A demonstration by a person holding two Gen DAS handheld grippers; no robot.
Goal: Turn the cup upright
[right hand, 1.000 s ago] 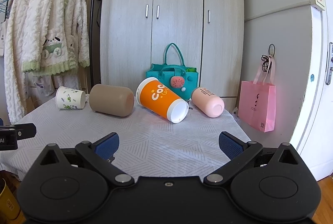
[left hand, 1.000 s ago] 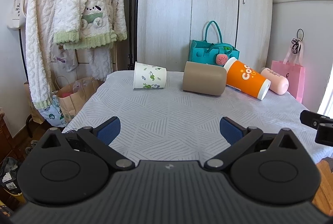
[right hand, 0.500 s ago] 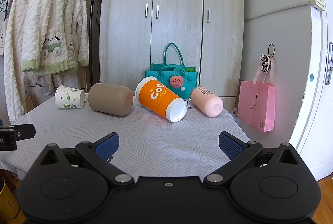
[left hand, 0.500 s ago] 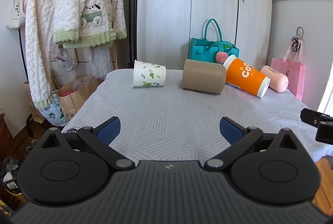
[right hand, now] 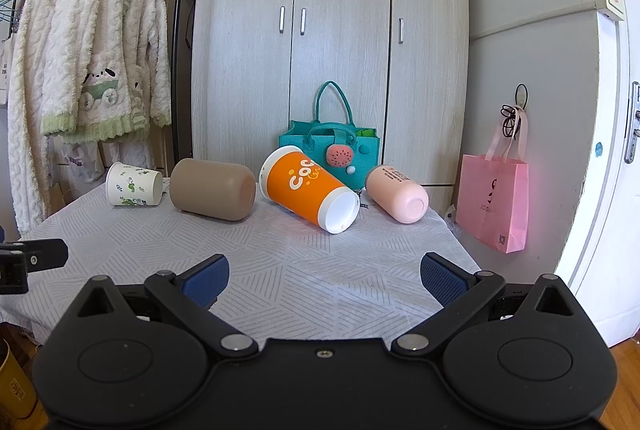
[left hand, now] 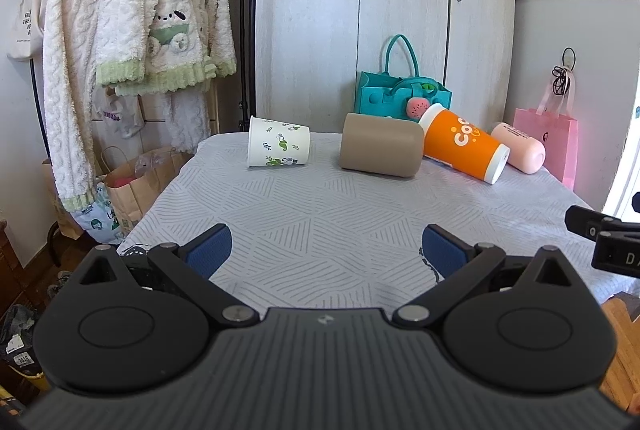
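Note:
Several cups lie on their sides in a row at the far side of the table: a white paper cup with green leaves [left hand: 279, 147] [right hand: 134, 184], a tan cup [left hand: 381, 150] [right hand: 212, 189], an orange cup [left hand: 464, 148] [right hand: 308, 194] and a pink cup [left hand: 519, 147] [right hand: 397, 193]. My left gripper [left hand: 325, 250] is open and empty over the near table. My right gripper [right hand: 324, 275] is open and empty, also well short of the cups.
The table [left hand: 328, 214] has a grey patterned cloth. A teal felt bag [right hand: 330, 146] stands behind the cups against the wardrobe. A pink bag [right hand: 494, 198] hangs at the right. Robes hang on a rack [left hand: 132, 10] at the left, paper bags below.
Both grippers have risen or tilted slightly, so the cups sit a little lower in view. Nothing on the table has moved.

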